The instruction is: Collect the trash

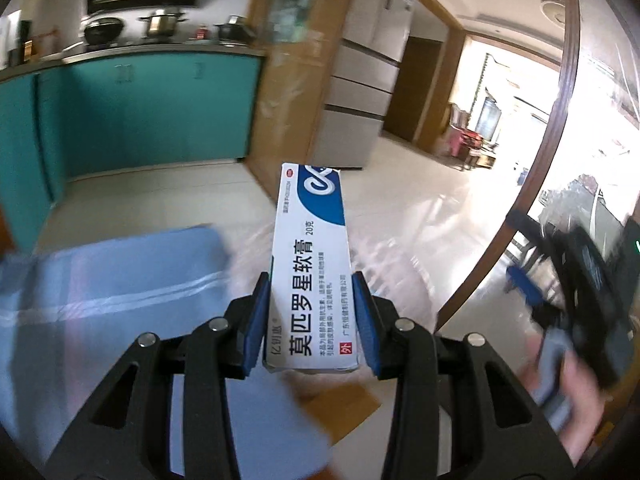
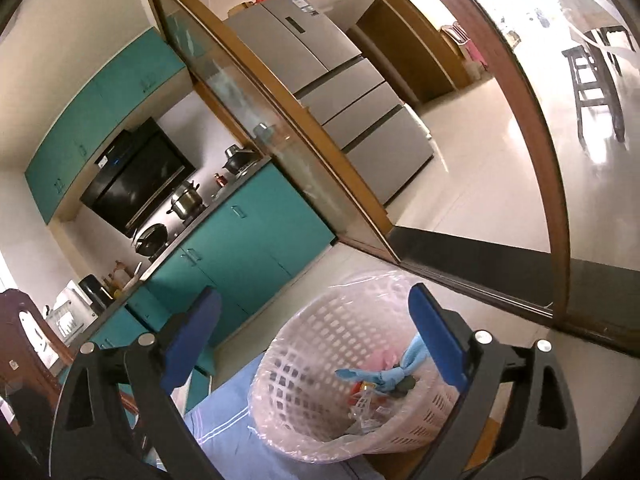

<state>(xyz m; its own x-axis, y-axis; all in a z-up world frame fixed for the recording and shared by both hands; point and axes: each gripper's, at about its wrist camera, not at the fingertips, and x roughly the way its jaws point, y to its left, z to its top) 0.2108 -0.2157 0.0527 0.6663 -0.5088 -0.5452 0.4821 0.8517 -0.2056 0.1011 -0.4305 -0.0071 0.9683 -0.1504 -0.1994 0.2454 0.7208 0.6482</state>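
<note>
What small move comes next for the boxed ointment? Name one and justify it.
Probably carry the ointment box, clamped in the left tongs, over the pink basket and release. The right tongs are open and empty, and trash already lies in the basket.

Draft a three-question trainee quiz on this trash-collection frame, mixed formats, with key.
1. True or false: the left tool is shut on the ointment box.
2. Multiple choice: what lines the white lattice waste basket? A) clear plastic bag B) newspaper C) nothing
3. Fill in: the right tool is ____, with nothing between its blue pads.

Key: 1 true; 2 A; 3 open
</note>
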